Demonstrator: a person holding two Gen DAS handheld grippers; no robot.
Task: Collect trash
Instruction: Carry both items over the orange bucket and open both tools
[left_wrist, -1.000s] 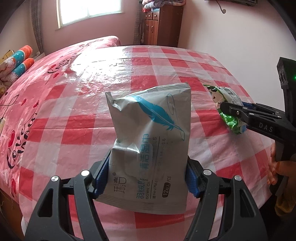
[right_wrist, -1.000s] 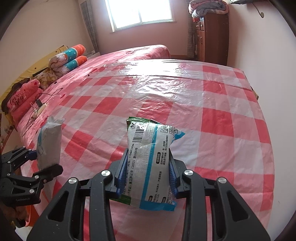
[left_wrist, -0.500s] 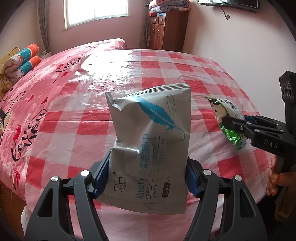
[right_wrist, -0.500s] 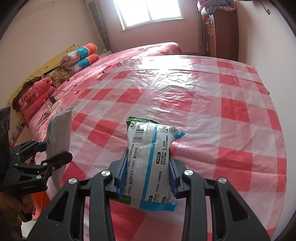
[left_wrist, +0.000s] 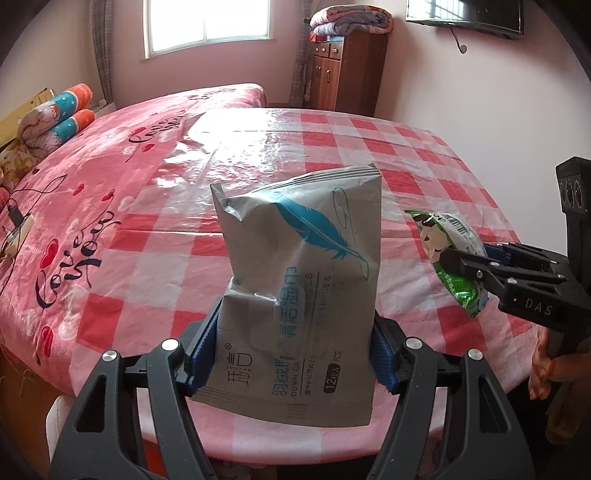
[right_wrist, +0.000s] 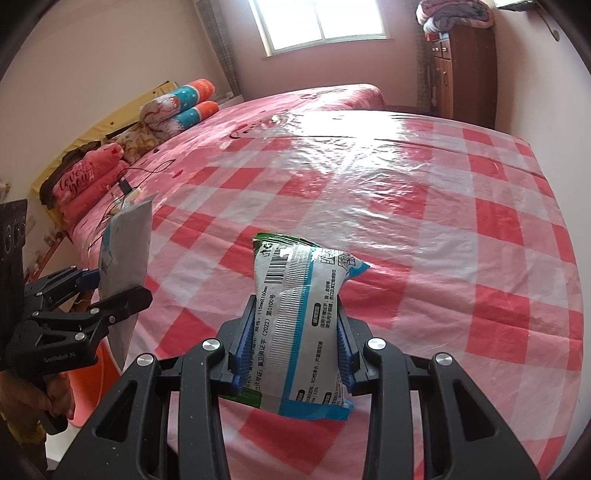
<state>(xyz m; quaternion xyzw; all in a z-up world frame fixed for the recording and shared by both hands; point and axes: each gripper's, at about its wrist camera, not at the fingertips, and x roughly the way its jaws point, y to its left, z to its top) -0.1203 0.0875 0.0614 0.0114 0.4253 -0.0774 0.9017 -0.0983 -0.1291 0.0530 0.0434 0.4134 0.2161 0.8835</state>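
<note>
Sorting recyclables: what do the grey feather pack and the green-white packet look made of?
Grey feather pack: seemingly matte plastic-foil film; it holds sharp creases. Green-white packet: glossy printed plastic film, probably; it catches highlights and has crimped ends.

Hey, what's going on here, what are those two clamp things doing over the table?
A person is picking up trash with a handheld gripper in each hand. The left gripper is clamped on a grey wet-wipes packet with a blue feather printed on it. The right gripper is clamped on a green and white snack wrapper. Both pieces are held up above the red and white checked tablecloth. No bin is clearly in view.
</note>
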